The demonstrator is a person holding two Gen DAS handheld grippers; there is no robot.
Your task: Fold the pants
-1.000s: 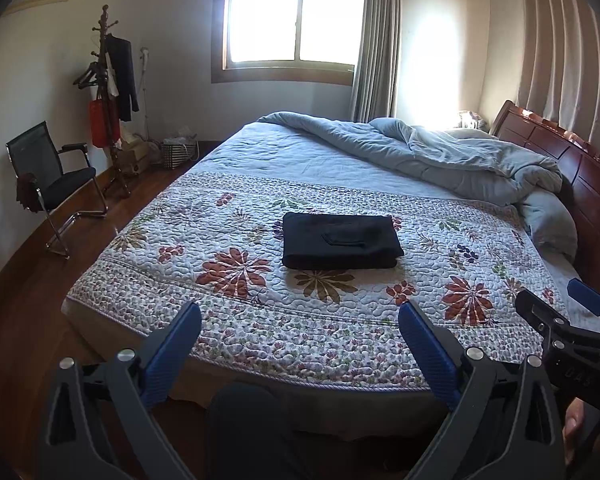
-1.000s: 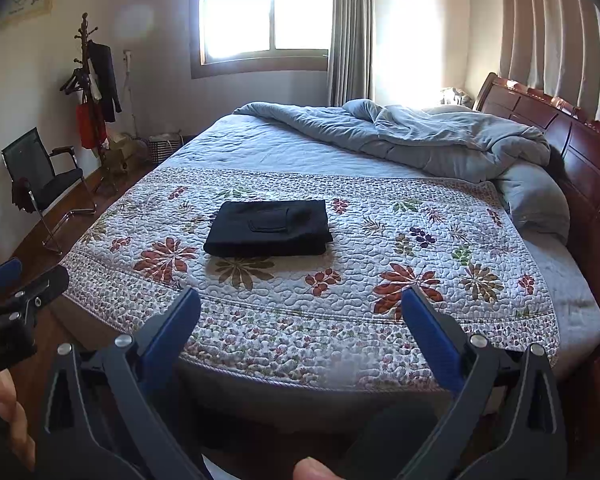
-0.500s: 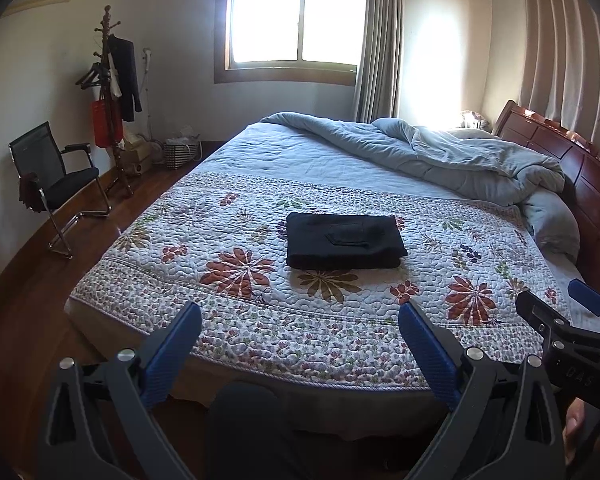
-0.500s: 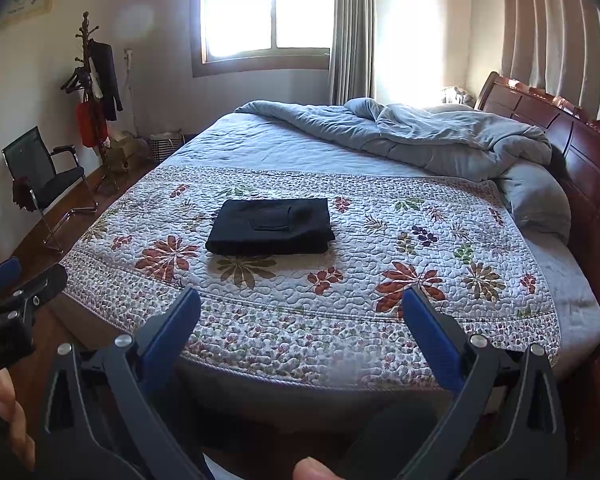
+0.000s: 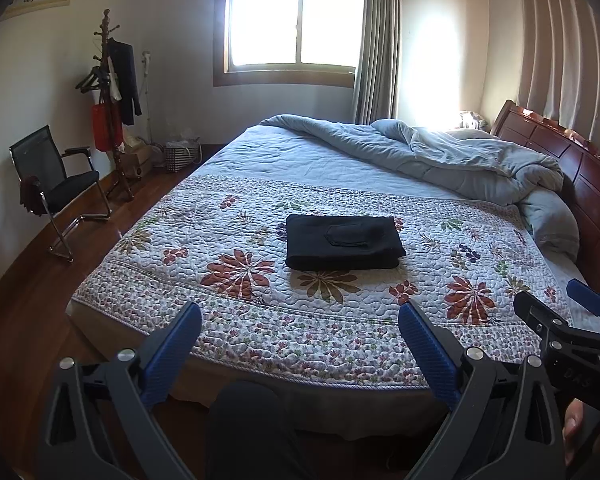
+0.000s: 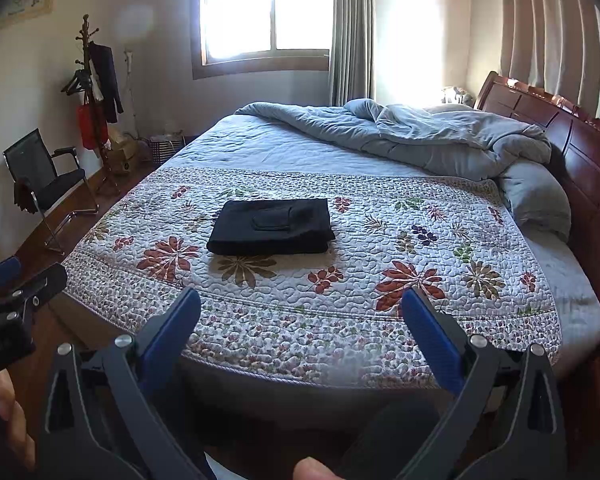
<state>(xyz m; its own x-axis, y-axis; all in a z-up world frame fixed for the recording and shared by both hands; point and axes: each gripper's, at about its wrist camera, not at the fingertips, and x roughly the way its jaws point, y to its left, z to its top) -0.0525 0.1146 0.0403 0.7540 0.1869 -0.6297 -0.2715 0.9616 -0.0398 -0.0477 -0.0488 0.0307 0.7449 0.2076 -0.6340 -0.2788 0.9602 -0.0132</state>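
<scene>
Notably, both sets of jaws stood wide open and empty: left gripper (image 5: 300, 332) and right gripper (image 6: 302, 316) hung off the bed's (image 6: 572, 316) near edge. The pants (image 5: 342, 242) lay folded mid-bed. Judged complete; best left untouched.

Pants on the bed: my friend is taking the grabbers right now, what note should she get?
Left gripper: jaws wide open, holding nothing, back from the bed's near edge.
Right gripper: the same, open and holding nothing.
The black pants lie folded in a neat rectangle on the floral quilt, touching neither gripper.
Done: the folding looks finished.
Left: probably nothing; at most check that the edges are tidy.
</scene>
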